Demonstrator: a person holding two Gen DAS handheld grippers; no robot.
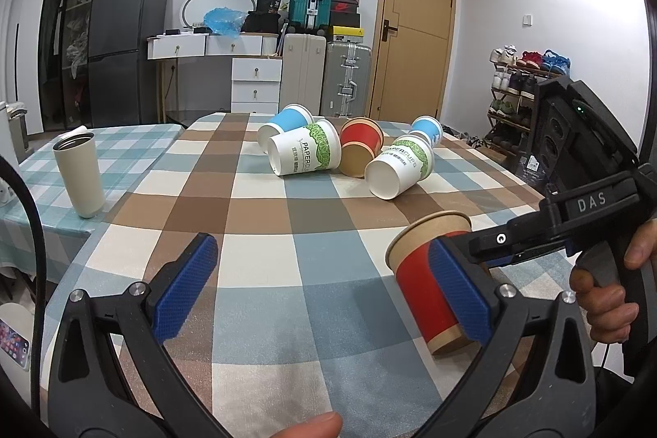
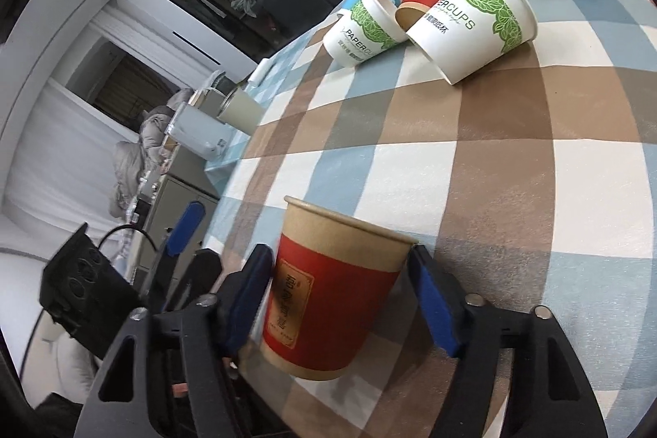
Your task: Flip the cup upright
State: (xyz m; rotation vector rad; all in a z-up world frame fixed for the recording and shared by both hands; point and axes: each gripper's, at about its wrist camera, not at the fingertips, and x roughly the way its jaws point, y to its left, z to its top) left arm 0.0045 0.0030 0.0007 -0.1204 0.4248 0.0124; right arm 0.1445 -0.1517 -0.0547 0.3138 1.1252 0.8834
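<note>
The right gripper (image 2: 341, 298) comes in from the side, its 2 pads clamped on the red cup (image 2: 328, 298). The cup stands nearly upright, mouth up, low over the near counter (image 2: 513, 159). The left gripper (image 1: 324, 294) is spread apart, holding nothing. Farther back, 5 paper cups (image 1: 306, 150) lie tipped; a beige tumbler (image 1: 80, 175) stands at the left.

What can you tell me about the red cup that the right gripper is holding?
The red cup is paper by its look: kraft-brown rolled rim and base bands, a red wall with a gold label of characters. The right gripper clamps it between blue pads, mouth up, slightly tilted, over the checked tablecloth. Whether its base touches is unclear.
</note>
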